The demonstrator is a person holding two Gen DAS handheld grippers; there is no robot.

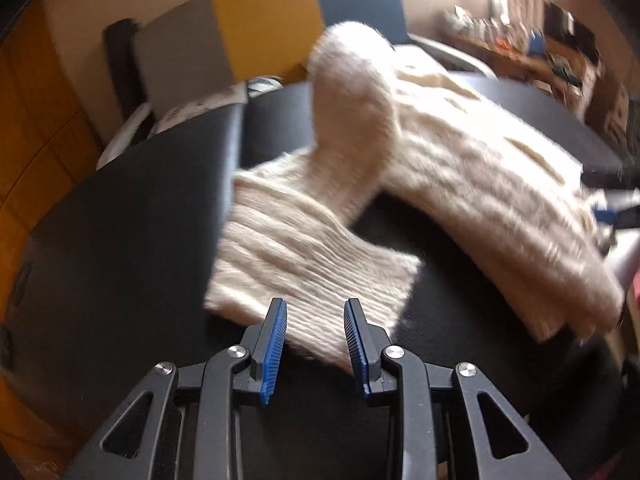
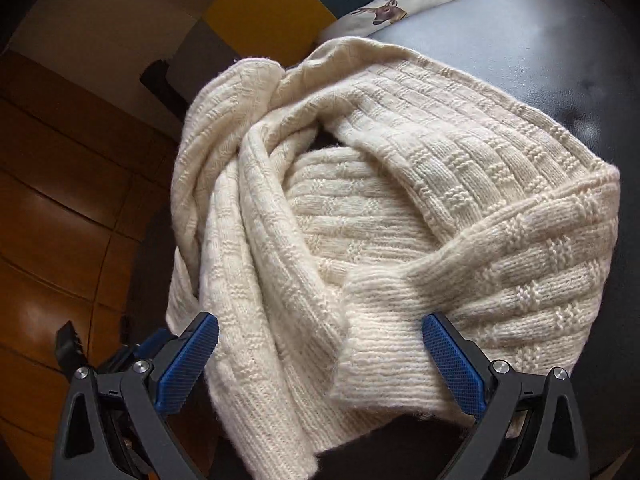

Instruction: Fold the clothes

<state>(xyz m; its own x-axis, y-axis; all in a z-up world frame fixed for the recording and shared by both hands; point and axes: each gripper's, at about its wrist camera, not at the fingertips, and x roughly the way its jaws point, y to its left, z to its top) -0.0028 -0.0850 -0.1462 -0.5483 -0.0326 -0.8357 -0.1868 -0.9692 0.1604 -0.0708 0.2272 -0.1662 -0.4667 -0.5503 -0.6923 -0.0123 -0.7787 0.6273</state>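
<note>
A cream cable-knit sweater [image 1: 472, 168] lies bunched on a black table [image 1: 132, 216]. In the left wrist view one sleeve arches up and comes down toward me, ending in a flat ribbed cuff [image 1: 304, 264]. My left gripper [image 1: 316, 306] is open, and the cuff's near corner lies between and under its blue pads. In the right wrist view the sweater [image 2: 400, 152] is folded over itself. A second ribbed cuff [image 2: 384, 360] lies between the wide-open fingers of my right gripper [image 2: 320, 322]. Neither gripper is closed on the cloth. The right gripper's blue tip [image 1: 606, 214] shows at the sweater's far right edge.
A seat with grey, yellow and blue panels [image 1: 256, 20] stands beyond the table's far edge. A deer-print cushion [image 2: 384, 8] lies beside it. Wooden floor [image 2: 60, 200] lies off the table's left edge. A cluttered shelf [image 1: 560, 52] stands at the back right.
</note>
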